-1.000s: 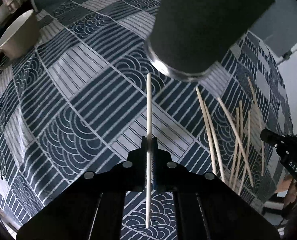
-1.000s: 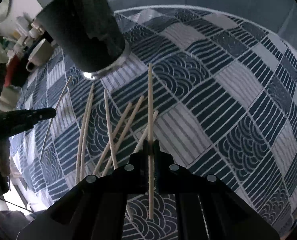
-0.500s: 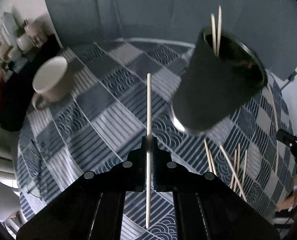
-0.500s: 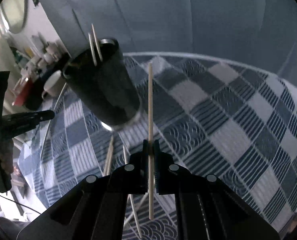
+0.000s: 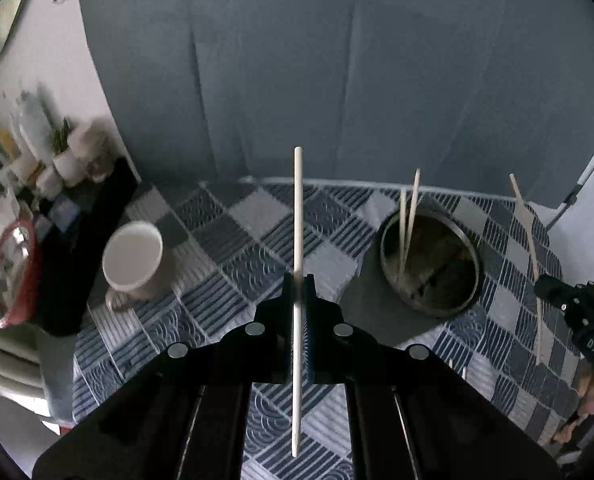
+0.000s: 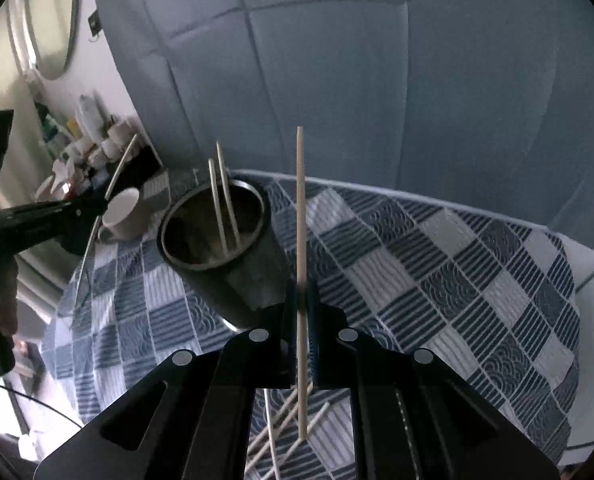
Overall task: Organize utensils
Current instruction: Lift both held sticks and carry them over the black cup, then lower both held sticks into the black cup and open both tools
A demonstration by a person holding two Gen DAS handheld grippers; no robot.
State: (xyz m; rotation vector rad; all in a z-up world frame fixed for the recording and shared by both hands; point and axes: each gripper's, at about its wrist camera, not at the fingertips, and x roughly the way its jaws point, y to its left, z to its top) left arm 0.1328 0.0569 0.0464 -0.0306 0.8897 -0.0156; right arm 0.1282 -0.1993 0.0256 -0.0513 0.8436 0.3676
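We've swung both tongs up off the blue-and-white patterned tabletop [image 5: 257, 216], and the view has tipped from staring down at the cloth to looking straight into the dark cylindrical metal holder [image 6: 217, 232]. The left tongs [image 5: 298, 292] are clamped on a pale wooden chopstick [image 5: 297, 240], held upright, left of the holder and near the cream ceramic mug [image 5: 133, 256]. The right tongs [image 6: 302, 300] pinch a second slim wooden chopstick [image 6: 301, 220], standing just right of the holder's rim. Two sticks already lean inside the holder [image 6: 223, 200]. A second ago that holder loomed overhead; now its open mouth shows below both sticks, so we judge the drop-in comes next. More loose wooden sticks [image 6: 281, 432] lie on the cloth beneath the right tongs, so plenty remains.
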